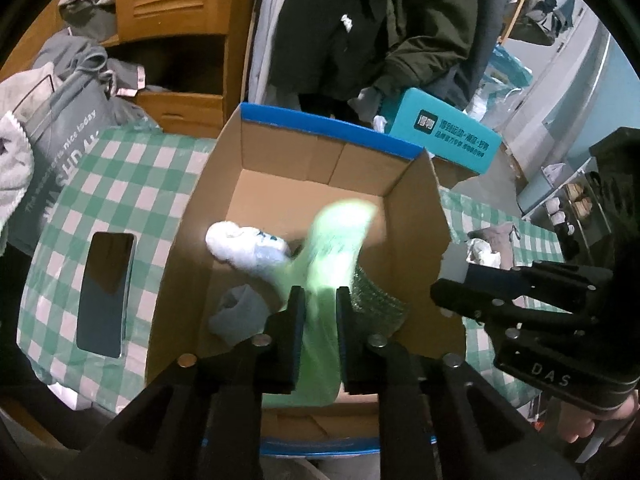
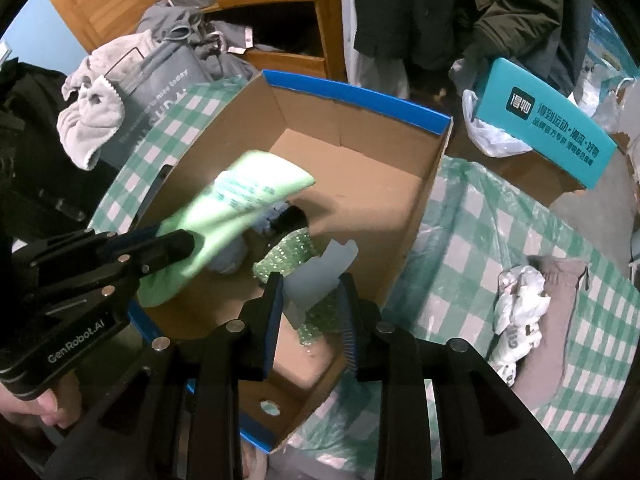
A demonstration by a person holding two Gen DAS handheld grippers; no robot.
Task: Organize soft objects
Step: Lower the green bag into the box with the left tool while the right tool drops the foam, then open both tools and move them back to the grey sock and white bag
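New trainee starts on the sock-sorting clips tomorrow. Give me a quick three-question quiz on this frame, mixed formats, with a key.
1. Multiple choice: what lies between the fingers of the left gripper? A) the light green sock B) a phone C) a grey towel
2. True or false: the white sock lies inside the cardboard box.
3. Fill in: the black phone lies on the ____ cloth, outside the box.

Key
1. A
2. True
3. green-and-white checked
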